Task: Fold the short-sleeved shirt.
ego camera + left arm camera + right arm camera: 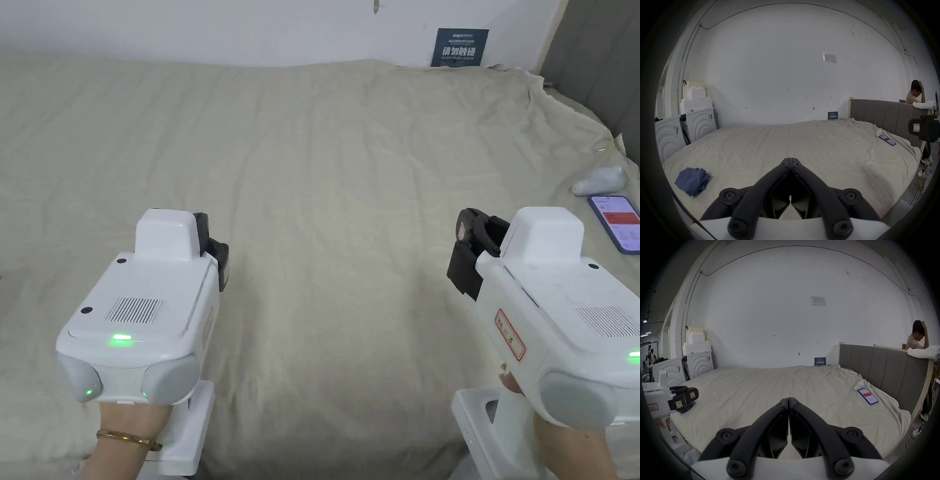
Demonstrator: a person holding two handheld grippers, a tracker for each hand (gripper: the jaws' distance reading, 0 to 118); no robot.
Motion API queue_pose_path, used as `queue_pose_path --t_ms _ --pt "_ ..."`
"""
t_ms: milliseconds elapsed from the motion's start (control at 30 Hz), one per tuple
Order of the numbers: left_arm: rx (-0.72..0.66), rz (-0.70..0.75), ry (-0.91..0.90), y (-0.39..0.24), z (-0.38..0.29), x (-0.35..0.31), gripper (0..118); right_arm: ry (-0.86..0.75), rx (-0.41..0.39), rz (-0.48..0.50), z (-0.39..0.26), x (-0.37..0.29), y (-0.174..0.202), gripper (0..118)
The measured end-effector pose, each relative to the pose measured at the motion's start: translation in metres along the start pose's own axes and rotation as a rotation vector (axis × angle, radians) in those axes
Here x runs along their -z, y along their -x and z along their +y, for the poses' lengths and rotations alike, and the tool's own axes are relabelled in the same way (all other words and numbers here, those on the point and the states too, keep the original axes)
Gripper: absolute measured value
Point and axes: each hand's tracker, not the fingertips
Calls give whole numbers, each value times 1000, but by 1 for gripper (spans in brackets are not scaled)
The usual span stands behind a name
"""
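A crumpled blue shirt [692,181] lies in a heap on the beige bed sheet [350,206], at the lower left of the left gripper view, well apart from both grippers. My left gripper [790,158] hangs over the bed's near edge with its jaws pressed together and nothing between them. It is also in the head view as the left gripper [215,250]. My right gripper [788,397] is held level with it to the right, jaws closed on nothing, seen in the head view as the right gripper [469,262]. In the right gripper view a scrap of blue shirt [687,408] peeks from under the left gripper [683,395].
A phone [619,223] and a small white object [601,180] lie near the bed's right edge. A grey headboard [883,369] bounds the right side, and a person [917,335] sits behind it. White cabinets [688,126] stand left of the bed against the wall.
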Motion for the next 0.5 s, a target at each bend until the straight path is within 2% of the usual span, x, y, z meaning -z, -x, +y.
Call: queue_pose_path --t_ms 500 --pt "4 -9 0 -4 -1 -1 0 6 0 3 -2 0 0 0"
